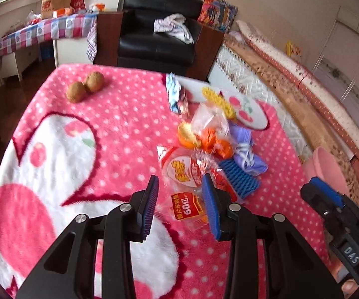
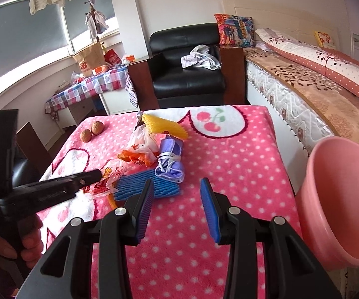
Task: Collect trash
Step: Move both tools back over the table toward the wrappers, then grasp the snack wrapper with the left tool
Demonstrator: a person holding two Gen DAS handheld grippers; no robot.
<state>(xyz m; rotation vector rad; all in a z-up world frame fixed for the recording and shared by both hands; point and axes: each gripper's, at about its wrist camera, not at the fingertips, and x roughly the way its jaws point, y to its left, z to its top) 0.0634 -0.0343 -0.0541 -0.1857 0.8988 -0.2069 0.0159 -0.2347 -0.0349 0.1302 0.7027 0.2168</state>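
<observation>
Left gripper tilts down, jaws apart, over wrapper

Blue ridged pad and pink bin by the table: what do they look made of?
Blue ridged pad: probably soft foam netting, matte, judging by its ribbed mesh texture. Pink bin: likely moulded plastic, with smooth walls and a faint sheen.

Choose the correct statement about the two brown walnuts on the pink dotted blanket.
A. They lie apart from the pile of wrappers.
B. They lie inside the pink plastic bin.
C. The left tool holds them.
A: the two brown walnuts lie alone on the pink dotted blanket, well away from the pile of wrappers.
</observation>
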